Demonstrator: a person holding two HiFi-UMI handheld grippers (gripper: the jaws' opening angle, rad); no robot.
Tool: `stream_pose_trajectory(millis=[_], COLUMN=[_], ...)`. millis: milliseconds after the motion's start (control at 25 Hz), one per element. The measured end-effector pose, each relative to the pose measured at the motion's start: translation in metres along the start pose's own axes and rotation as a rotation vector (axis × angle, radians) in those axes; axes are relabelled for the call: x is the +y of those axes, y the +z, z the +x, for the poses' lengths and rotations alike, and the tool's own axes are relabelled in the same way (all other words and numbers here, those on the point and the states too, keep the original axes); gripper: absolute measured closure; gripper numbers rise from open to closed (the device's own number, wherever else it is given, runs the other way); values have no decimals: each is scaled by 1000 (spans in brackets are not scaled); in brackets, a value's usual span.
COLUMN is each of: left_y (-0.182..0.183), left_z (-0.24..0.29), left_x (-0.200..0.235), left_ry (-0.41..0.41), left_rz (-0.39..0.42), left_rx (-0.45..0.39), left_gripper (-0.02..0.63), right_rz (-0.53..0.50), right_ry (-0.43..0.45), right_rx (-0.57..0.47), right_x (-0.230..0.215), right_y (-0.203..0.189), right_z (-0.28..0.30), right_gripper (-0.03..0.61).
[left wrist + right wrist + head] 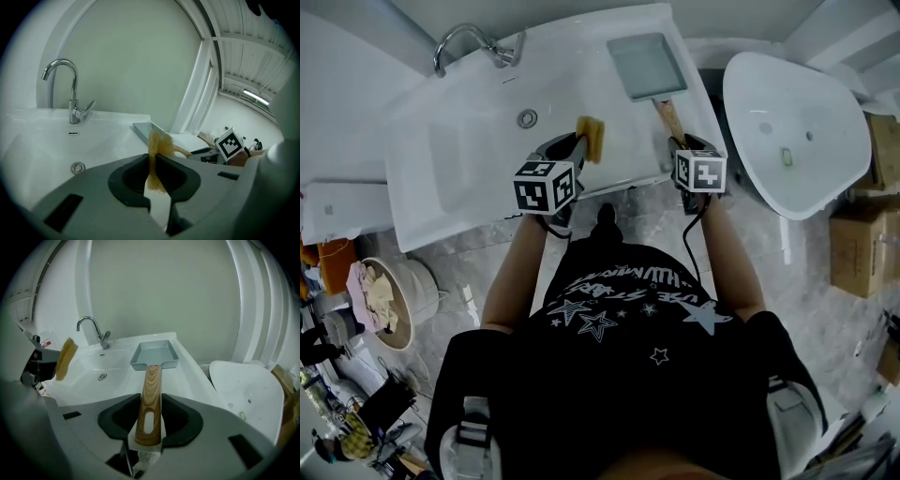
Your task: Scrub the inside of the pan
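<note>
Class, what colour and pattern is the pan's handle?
Grey square pan's handle: brown wood grain, clearest in the right gripper view.

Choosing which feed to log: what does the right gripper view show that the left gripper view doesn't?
Only the right gripper view: the second white basin and the wooden handle head-on between the right gripper's pads. Only the left gripper view: the ceiling light and the right gripper's marker cube. Both: faucet, drain, grey pan, and the sponge held by the left gripper.

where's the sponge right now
Clamped in the left gripper, the sponge hangs over the front of the sink, left of the grey pan at the right rim in the head view.
</note>
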State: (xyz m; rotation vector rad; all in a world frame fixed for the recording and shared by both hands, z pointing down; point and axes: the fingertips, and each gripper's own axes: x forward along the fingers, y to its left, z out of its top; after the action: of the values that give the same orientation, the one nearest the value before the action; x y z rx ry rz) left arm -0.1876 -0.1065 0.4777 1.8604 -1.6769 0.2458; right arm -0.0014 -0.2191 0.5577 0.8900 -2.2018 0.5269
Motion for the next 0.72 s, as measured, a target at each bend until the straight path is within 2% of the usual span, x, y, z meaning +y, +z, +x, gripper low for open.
stream_pose_trajectory(millis=[80, 280, 480, 720], left_y=[5, 18, 38, 61], left_z=[9, 38, 75, 124], left_x=[2, 6, 8, 8], left_ry=[-21, -64, -110, -165], left_rz=[11, 53, 140, 260], left_rx=[12, 39, 72, 109], left_gripper=[563, 563, 563, 563], right_rz=[-5, -1, 17, 42], right_ry=[-17, 23, 9, 39], right_rx=[7, 11, 61, 76], right_x=[1, -1, 2, 6], right_y=[4, 0, 2, 4], right_z=[-2, 10, 4, 8], right_gripper=[448, 449, 449, 448])
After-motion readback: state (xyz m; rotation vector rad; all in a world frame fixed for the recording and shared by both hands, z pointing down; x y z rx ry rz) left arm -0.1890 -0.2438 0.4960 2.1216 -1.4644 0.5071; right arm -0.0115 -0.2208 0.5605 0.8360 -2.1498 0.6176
